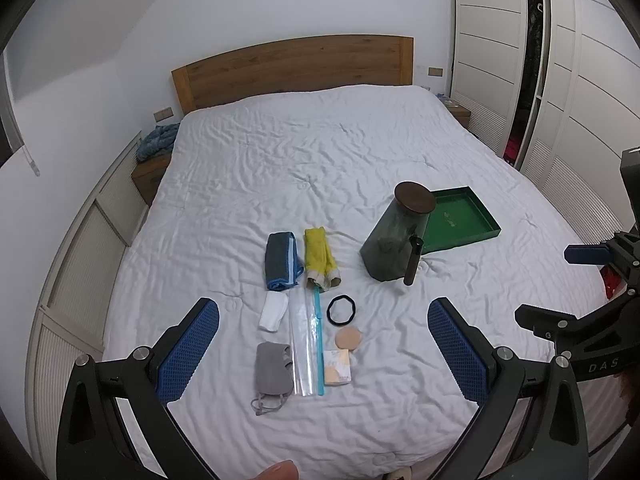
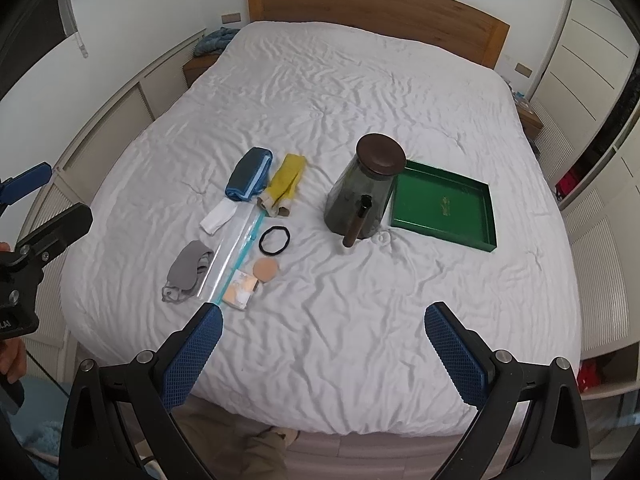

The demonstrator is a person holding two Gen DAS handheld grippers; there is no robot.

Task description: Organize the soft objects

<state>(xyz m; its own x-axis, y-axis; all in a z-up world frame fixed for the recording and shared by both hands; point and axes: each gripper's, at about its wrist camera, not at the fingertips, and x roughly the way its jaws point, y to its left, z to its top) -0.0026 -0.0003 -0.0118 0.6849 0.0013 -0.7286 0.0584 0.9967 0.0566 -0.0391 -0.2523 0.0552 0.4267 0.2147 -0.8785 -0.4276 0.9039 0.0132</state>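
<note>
On the white bed (image 1: pixel 320 168) lie a folded blue towel (image 1: pixel 282 260), yellow socks (image 1: pixel 320 258), a white cloth (image 1: pixel 273 312), a grey face mask (image 1: pixel 272 372), a clear zip bag (image 1: pixel 306 344), a black hair tie (image 1: pixel 341 310), a beige puff (image 1: pixel 349 337) and a small packet (image 1: pixel 338 367). They also show in the right wrist view: towel (image 2: pixel 249 179), socks (image 2: pixel 283 184), mask (image 2: pixel 188 271), zip bag (image 2: pixel 234 248). My left gripper (image 1: pixel 323 346) is open above the small items. My right gripper (image 2: pixel 323 354) is open above bare sheet near the bed's front edge.
A dark glass jar (image 1: pixel 394 236) with a brown lid stands beside a green tray (image 1: pixel 460 216), with a dark tube (image 1: pixel 412 260) leaning on it. A wooden headboard (image 1: pixel 296 68) is behind, wardrobes (image 1: pixel 560 80) on the right, and a nightstand with blue cloth (image 1: pixel 156 144) on the left.
</note>
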